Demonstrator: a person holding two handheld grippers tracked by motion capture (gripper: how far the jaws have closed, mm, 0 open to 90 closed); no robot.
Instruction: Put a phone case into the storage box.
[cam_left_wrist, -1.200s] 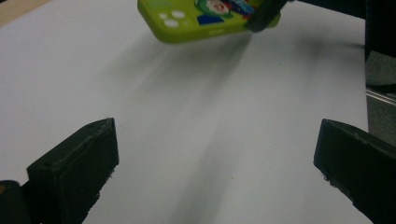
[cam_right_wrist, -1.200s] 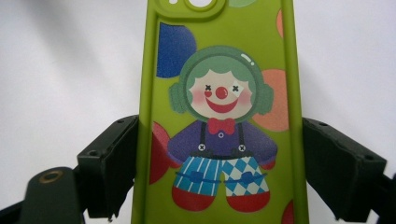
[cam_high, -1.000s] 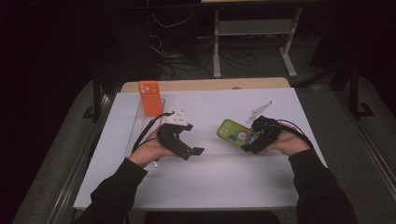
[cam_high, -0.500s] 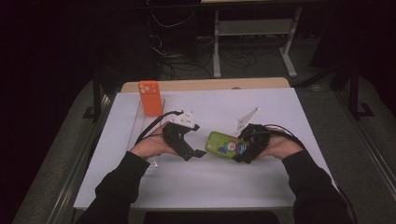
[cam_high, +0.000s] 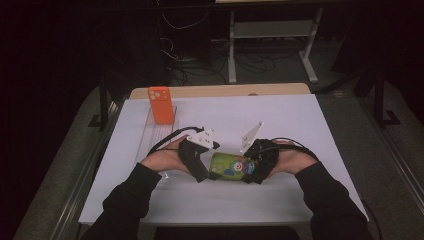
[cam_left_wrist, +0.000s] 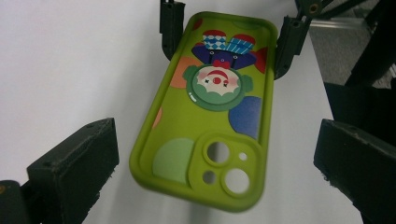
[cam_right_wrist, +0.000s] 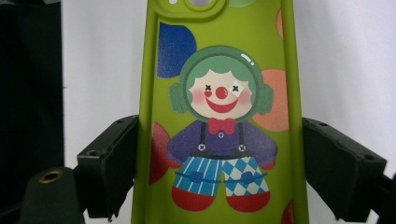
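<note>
Left gripper (cam_high: 212, 172) with fingers spread wide faces the right gripper (cam_high: 248, 172), seemingly clamped

A table (cam_high: 300, 200) covered by a white sheet, with a strip of bare wood along its far edge. On it at far left lies a clear tray (cam_high: 150, 137), and an orange phone case (cam_high: 161, 105) stands upright in it.

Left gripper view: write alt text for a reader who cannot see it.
A green phone case printed with a clown is gripped at its far end by the right gripper. Its camera-cutout end points between the open black jaws of the left gripper, above a white table.
</note>
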